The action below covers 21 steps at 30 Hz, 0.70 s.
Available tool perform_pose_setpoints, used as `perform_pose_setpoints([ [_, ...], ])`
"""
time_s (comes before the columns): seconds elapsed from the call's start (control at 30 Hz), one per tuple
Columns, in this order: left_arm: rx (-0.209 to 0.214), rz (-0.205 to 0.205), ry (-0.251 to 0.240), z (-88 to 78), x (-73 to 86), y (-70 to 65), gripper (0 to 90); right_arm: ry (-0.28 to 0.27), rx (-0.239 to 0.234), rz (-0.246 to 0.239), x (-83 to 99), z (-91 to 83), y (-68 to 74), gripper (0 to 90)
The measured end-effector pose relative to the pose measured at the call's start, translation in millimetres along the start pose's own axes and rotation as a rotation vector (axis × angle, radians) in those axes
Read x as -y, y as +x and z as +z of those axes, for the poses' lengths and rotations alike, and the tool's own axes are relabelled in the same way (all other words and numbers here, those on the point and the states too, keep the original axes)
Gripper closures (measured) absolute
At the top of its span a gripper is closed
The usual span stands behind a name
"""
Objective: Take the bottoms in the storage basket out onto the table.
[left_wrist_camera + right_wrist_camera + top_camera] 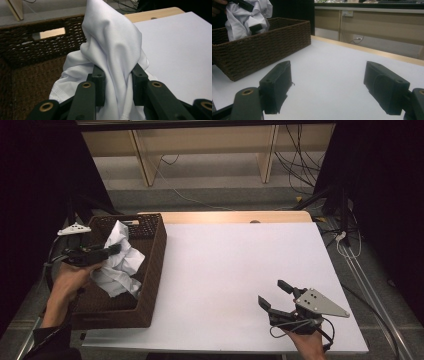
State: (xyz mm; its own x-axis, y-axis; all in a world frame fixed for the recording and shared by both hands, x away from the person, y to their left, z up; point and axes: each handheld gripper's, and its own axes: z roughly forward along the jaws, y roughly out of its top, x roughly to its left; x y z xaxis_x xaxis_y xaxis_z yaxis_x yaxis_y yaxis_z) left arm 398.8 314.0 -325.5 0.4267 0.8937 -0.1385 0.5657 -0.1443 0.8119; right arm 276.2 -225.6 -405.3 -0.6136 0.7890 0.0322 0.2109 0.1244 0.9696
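Two grippers are at work on our desk (235, 270), and we hold one in each hand. Our left gripper (114, 249) sits over the brown woven basket (152, 265) at the left edge of the desk, and its jaws are clamped on a bunched fold of the white cloth (122, 262). In the left gripper view the cloth (112, 50) rises in a peak between the two black jaws, pinched from both sides, with a stitched hem hanging at the lower left. Most of the cloth is lifted above the basket's rim, while its lower folds hang down inside the basket. Behind it we see the basket's far wall (37, 42) with a handle slot cut through the weave.

Our right gripper (275, 295) rests low near the front right of the desk, well apart from the basket. Its jaws stand wide apart with nothing between them; the right gripper view shows bare white desk (329, 75) in the gap. A grey three-cornered plate sits on top of it, and a cable trails from it by our right hand (310, 345). From that view the basket (262, 52) lies to the left, with the cloth (242, 20) held up above it.
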Motion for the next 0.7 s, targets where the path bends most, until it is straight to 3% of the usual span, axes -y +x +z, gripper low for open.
perform_pose_setpoints([
  [0.13, 0.056, 0.011, -0.009, 1.6, -7.3, -14.4, 70.7, 0.004, -0.001, 0.003, 0.6, 0.7, 0.1, 23.2],
  [0.23, 0.069, 0.034, -0.016, 2.5, -13.2, -24.8, 70.7, 0.000, -0.004, 0.002, 0.9, 1.2, 0.8, 23.3],
  [0.4, 0.080, 0.038, -0.035, 2.2, -17.4, -28.9, 70.8, 0.000, -0.001, 0.004, 1.2, 1.3, 0.5, 23.2],
  [0.7, 0.136, 0.084, -0.073, 4.2, -29.0, -50.1, 70.8, 0.003, -0.001, 0.002, 1.5, 2.2, 0.8, 23.2],
])
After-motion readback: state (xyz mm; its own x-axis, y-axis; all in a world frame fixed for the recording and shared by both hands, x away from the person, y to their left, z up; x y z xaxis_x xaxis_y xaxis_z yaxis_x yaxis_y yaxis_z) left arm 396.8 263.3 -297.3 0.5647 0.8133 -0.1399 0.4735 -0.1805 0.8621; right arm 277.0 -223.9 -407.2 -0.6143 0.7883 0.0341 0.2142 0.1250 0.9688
